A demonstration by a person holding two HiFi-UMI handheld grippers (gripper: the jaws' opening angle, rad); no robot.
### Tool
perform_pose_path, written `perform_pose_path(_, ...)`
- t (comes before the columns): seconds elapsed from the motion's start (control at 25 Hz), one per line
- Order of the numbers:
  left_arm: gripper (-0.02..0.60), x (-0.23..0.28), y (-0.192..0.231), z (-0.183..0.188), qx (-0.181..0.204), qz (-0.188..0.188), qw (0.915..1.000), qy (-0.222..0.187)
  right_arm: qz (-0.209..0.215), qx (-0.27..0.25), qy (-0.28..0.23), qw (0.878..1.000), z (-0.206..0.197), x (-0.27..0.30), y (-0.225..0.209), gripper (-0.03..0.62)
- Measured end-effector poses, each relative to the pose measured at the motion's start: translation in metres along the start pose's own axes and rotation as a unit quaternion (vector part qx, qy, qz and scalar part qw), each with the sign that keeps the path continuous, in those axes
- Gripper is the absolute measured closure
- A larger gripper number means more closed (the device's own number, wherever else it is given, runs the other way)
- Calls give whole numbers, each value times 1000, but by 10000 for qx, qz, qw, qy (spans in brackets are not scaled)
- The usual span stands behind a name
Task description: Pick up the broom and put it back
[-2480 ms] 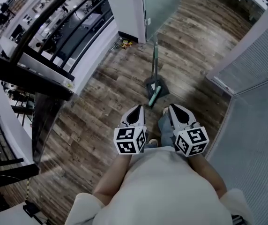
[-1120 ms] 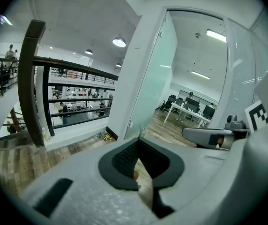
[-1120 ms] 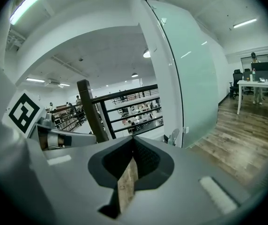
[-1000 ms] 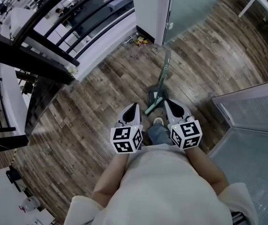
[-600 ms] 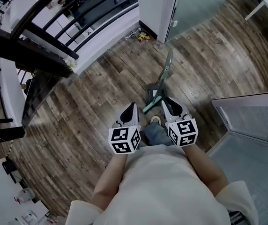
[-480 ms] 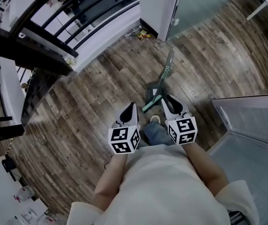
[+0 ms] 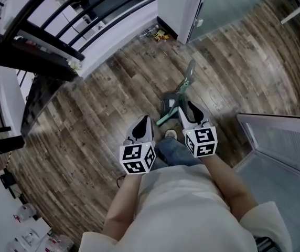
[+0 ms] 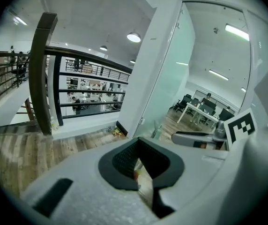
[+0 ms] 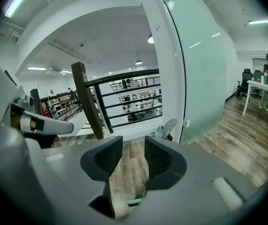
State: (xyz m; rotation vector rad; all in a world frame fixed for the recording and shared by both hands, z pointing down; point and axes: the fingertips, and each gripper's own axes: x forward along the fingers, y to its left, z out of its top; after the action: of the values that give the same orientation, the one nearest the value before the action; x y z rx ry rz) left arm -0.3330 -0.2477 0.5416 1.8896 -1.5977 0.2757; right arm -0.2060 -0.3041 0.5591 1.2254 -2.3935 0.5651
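Looking down, you held both grippers out low in front of you above the wood floor [image 7: 97, 119]. Your left gripper [image 7: 143, 121] had its tongs together, the tips meeting with nothing between them; its own view showed only floor through the slit behind the tips. Your right gripper [image 7: 191, 108] had its tongs apart. They had just been opening, and only floorboards showed between the pads, with a short teal bit low in the gap, not gripped.

Just beyond your shoe [image 7: 170, 135], between the two grippers but nearer the right one, was the broom [image 7: 164, 119]. It showed a teal bar low down, a dark part just behind that, and a slim handle tilting away to a grey rounded top [image 7: 191, 69]. The right gripper's tips were just beside it; I couldn't tell whether they touched it.

Farther off stood a white pillar [image 7: 179, 4] with a frosted glass door [image 7: 228, 1] to its right and small litter [image 7: 159, 34] at its foot. A dark railing [image 7: 45, 41] ran along the floor's left edge.
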Motion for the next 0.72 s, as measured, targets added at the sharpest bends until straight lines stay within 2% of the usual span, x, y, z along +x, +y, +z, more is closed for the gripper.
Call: perform_pose_path(0.72,574,59,12,-8,-104,172,9994,266,-263,172,472,9984,-27,71,-54,427)
